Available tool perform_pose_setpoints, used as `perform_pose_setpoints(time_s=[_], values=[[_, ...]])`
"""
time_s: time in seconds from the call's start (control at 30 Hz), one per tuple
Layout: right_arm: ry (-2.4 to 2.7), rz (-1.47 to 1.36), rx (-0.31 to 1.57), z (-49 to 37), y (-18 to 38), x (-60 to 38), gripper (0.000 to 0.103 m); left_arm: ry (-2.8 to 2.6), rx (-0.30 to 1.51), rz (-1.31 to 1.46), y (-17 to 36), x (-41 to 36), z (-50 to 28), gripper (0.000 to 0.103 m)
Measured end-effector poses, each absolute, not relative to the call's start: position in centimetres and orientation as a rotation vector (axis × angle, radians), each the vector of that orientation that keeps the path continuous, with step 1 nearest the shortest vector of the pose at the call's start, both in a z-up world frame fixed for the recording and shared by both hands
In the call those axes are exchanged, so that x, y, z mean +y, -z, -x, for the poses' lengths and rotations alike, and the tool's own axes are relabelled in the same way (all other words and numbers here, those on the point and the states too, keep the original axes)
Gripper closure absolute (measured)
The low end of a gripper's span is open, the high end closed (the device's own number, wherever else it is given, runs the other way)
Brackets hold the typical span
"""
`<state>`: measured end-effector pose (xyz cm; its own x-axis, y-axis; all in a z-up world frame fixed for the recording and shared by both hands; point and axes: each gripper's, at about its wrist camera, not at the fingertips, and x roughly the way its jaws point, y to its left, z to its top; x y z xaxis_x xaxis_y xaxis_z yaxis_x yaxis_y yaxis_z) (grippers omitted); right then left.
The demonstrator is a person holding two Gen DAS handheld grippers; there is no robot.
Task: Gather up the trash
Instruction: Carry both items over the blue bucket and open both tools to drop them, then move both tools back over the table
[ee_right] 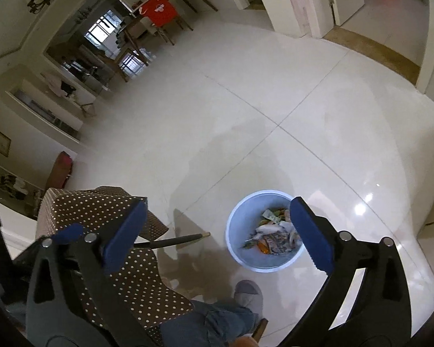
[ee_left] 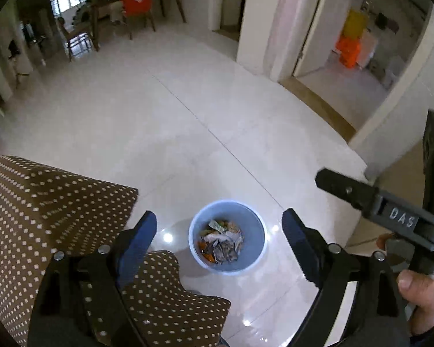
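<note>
Nearest, the left gripper point(ee_left: 220, 231) and the right gripper point(ee_right: 217, 228) both stand wide, nothing between the blue pads; both tilt down over the round pale-blue plastic bin point(ee_left: 254, 228), a placement judged fit for dropping trash straight in; the crumpled paper and wrapper trash point(ee_left: 221, 243) lies inside the bin; the brown white-dotted cloth on the worktop point(ee_left: 43, 202) borders the left, its edge near the bin; a grey slipper point(ee_right: 247, 292) stands just beside it; beyond, the glossy white tiled floor point(ee_left: 188, 101) lies open.
</note>
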<state>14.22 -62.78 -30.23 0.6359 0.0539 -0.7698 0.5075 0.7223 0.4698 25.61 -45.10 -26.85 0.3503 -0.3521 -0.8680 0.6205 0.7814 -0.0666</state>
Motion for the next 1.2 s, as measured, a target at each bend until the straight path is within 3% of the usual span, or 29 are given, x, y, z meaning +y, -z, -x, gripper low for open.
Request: perform_pose_setpoints(time_s=[0.67, 1.2], values=[[0.272, -0.567, 0.747, -13.7, 20.4, -55.4, 0.006, 0.647, 0.831, -0.164, 16.5, -35.6, -22.2, 0.013], [0.075, -0.372, 0.666, -17.2, 11.5, -40.6, 0.006, 0.421, 0.658, -0.043, 10.9, -19.6, -20.7, 0.010]])
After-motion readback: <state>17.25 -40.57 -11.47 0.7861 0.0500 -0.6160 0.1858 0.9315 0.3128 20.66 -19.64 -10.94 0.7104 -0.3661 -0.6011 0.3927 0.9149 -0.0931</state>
